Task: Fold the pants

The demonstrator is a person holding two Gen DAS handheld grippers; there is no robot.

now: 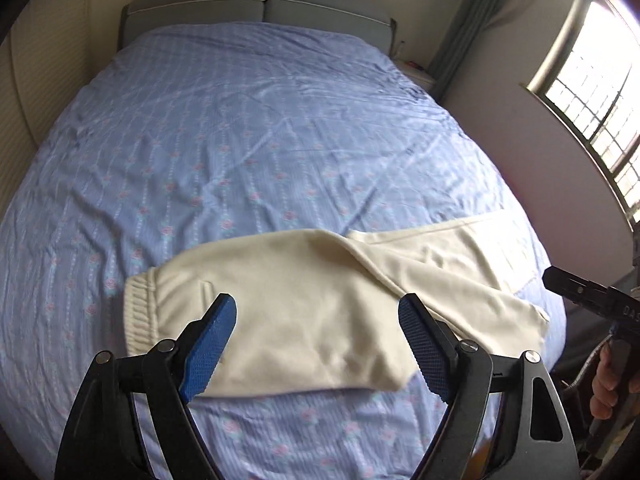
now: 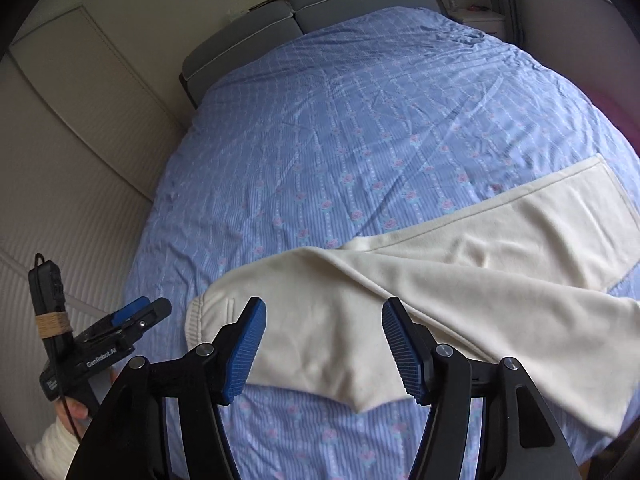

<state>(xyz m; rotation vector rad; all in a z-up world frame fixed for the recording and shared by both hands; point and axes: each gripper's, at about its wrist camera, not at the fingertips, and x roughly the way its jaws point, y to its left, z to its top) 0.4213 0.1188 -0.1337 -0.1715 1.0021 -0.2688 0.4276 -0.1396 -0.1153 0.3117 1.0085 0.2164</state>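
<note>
Jaws of both our grippers stand wide open and hold nothing. Between the blue ribbed pads of our left gripper [image 1: 318, 344] we see the hip part of the cream, soft-knit pants [image 1: 304, 312], and below our right gripper [image 2: 324, 348] the same hip part with its pointed crotch corner. We judge that both tools hover above the cloth, not touching it, though the height is hard to tell.

The pants lie flat on the blue flowered bedsheet [image 1: 240, 152], near the foot edge where we stand. Their long axis runs across us, left to right: the ribbed waistband [image 1: 140, 312] is at our left, and the two legs spread away to our right, one leg over the other where they part.

So the left gripper is nearer to the waistband, and the right gripper is nearer to the legs [image 2: 560, 300]. We think the fold will begin by laying one leg on the other, and the right side must reach farther for the leg ends.
</note>
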